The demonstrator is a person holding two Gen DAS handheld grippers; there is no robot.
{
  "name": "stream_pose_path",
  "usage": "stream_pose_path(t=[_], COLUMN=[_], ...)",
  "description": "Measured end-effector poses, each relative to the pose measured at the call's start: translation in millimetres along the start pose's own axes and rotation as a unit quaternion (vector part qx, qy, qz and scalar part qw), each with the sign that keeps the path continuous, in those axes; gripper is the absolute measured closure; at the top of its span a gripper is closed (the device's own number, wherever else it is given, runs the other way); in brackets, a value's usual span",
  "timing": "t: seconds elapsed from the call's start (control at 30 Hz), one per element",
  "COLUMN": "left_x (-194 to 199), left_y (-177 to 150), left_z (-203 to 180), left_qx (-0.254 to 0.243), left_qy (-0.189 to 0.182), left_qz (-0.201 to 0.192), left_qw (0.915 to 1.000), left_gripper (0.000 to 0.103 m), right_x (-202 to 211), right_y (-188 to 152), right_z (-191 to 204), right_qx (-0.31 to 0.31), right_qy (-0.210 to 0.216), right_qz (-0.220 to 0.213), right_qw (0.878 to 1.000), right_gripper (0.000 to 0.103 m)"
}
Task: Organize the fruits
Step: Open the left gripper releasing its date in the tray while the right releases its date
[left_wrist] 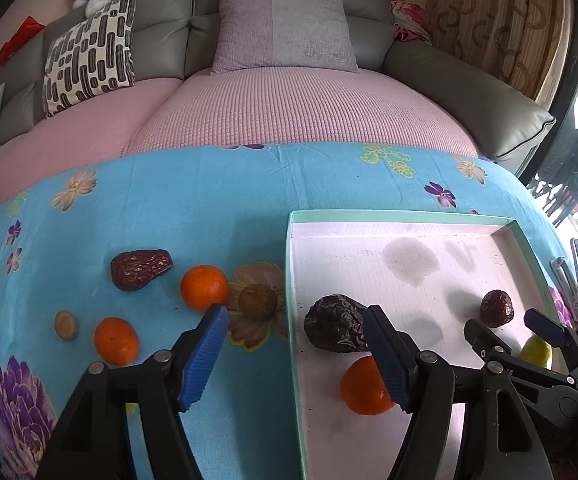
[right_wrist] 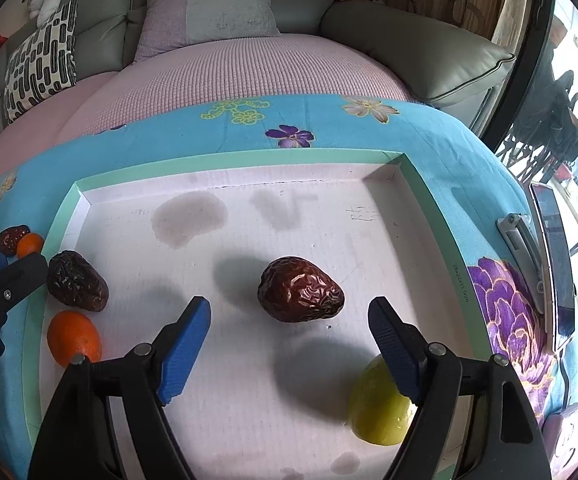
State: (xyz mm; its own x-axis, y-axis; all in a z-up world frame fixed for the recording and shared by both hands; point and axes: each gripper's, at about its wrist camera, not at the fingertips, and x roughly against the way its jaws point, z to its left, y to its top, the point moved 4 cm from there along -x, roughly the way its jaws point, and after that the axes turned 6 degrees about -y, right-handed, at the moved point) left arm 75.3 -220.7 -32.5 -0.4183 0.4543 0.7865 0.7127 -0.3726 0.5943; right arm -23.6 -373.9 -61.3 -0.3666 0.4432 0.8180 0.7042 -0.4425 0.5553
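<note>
A white tray with a mint-green rim (left_wrist: 401,216) (right_wrist: 229,160) lies on a blue flowered cloth. It holds a dark date (left_wrist: 335,330) (right_wrist: 77,282), an orange (left_wrist: 363,386) (right_wrist: 73,338), a red date (left_wrist: 497,308) (right_wrist: 301,290) and a yellow-green fruit (left_wrist: 537,352) (right_wrist: 381,404). On the cloth to the left lie a red date (left_wrist: 141,270), two oranges (left_wrist: 205,288) (left_wrist: 116,341), a brownish round fruit (left_wrist: 257,301) and a small tan piece (left_wrist: 66,325). My left gripper (left_wrist: 295,316) (right_wrist: 15,266) is open, straddling the tray's left wall. My right gripper (right_wrist: 289,308) (left_wrist: 503,322) is open, the red date just ahead between its fingertips.
A sofa (left_wrist: 289,120) with a pink cover and cushions runs along the cloth's far edge. A phone-like screen (right_wrist: 553,264) and a metal clamp (right_wrist: 521,240) sit at the cloth's right edge. Grey stains (right_wrist: 189,220) mark the tray floor.
</note>
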Motion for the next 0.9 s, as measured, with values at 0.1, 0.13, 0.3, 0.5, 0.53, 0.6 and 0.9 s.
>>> stream_pose_path(t=[0.1,0.13,0.3,0.5,0.53,0.6,0.9], left_x=[0.7,0.2,-1.1,6.5,7.2,8.5,14.4], left_y=[-5.5,-7.3,-14.9,-17.0,-17.1,-17.5,-17.8], left_z=[14.7,19.5,39.0,49.9,50.7,52.4,68.0], left_qx=[0.013,0.018,0.037,0.047,0.047,0.047,0.049], left_qy=[0.017,0.022,0.046,0.054,0.055,0.058,0.087], left_qz=[0.002,0.004,0.011,0.000,-0.001,-0.003,-0.017], left_qw=[0.9998,0.9996,0.9982,0.9974,0.9974,0.9972,0.9948], left_gripper=[0.024,0.022,0.019,0.016,0.014,0.009,0.000], right_x=[0.8,0.7,3.2,11.1,11.9,14.1,22.3], right_y=[-0.7,-0.7,-2.1,-1.0,-0.3,-0.4,1.5], right_z=[-0.3,-1.0,-0.7,1.9,2.2,3.1,14.2], right_qx=[-0.002,-0.003,-0.007,-0.011,-0.012,-0.012,-0.012], right_qy=[-0.001,-0.001,-0.002,0.005,0.006,0.010,0.028], right_qz=[0.001,0.001,0.002,-0.011,-0.012,-0.016,-0.036], right_qw=[1.000,1.000,1.000,1.000,1.000,1.000,0.999], right_gripper=[0.021,0.021,0.021,0.021,0.021,0.021,0.005])
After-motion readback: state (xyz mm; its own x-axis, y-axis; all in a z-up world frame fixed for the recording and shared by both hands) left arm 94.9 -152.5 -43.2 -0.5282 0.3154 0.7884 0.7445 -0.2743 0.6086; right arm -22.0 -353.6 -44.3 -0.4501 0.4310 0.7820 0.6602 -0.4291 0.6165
